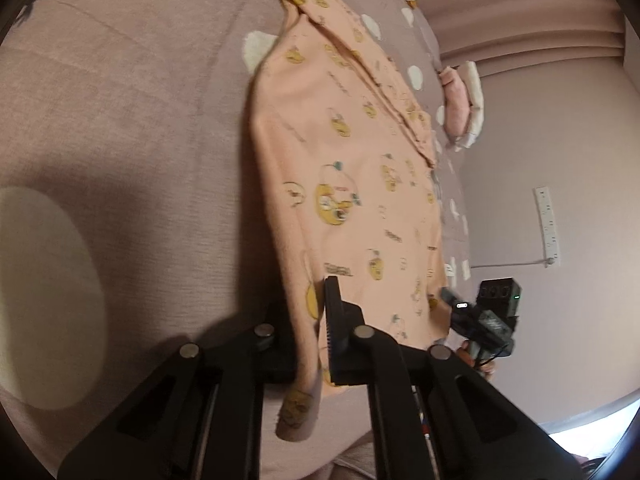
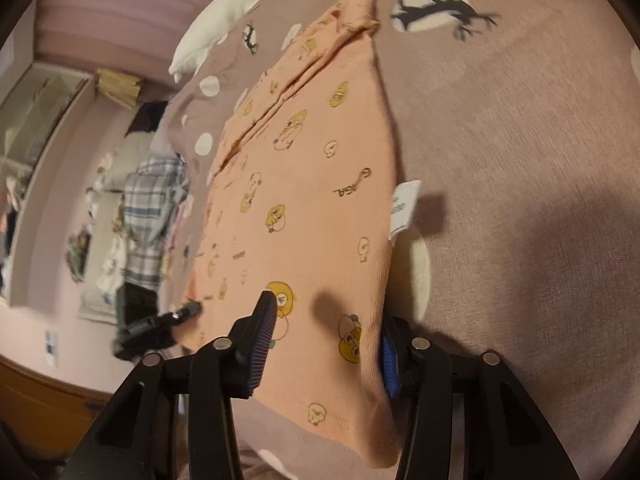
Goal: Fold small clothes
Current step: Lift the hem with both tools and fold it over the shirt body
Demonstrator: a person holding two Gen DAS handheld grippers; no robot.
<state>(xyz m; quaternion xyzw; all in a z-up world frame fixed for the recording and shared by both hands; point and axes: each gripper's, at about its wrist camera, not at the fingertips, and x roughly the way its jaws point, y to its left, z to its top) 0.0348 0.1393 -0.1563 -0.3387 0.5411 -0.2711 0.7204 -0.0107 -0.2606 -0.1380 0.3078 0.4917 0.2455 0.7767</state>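
A small peach garment [image 1: 352,184] printed with yellow cartoon figures lies stretched over a mauve bedspread [image 1: 120,120]. My left gripper [image 1: 308,320] is shut on its near left edge, with cloth bunched between the fingers. In the right wrist view the same garment [image 2: 304,200] runs away from me, with a white label [image 2: 404,208] at its right edge. My right gripper [image 2: 324,344] has cloth between its blue pads [image 2: 264,336], and its jaws stand fairly wide on the near right corner. The right gripper also shows in the left wrist view [image 1: 480,316] at the garment's near right corner.
The bedspread [image 2: 520,160] has white dots and a black bird print [image 2: 436,12]. A white pillow [image 2: 224,20] lies at its far end. A pink and white folded cloth [image 1: 460,108] sits past the garment. Clutter and a plaid cloth [image 2: 152,208] stand beside the bed. A power strip [image 1: 546,224] hangs on the wall.
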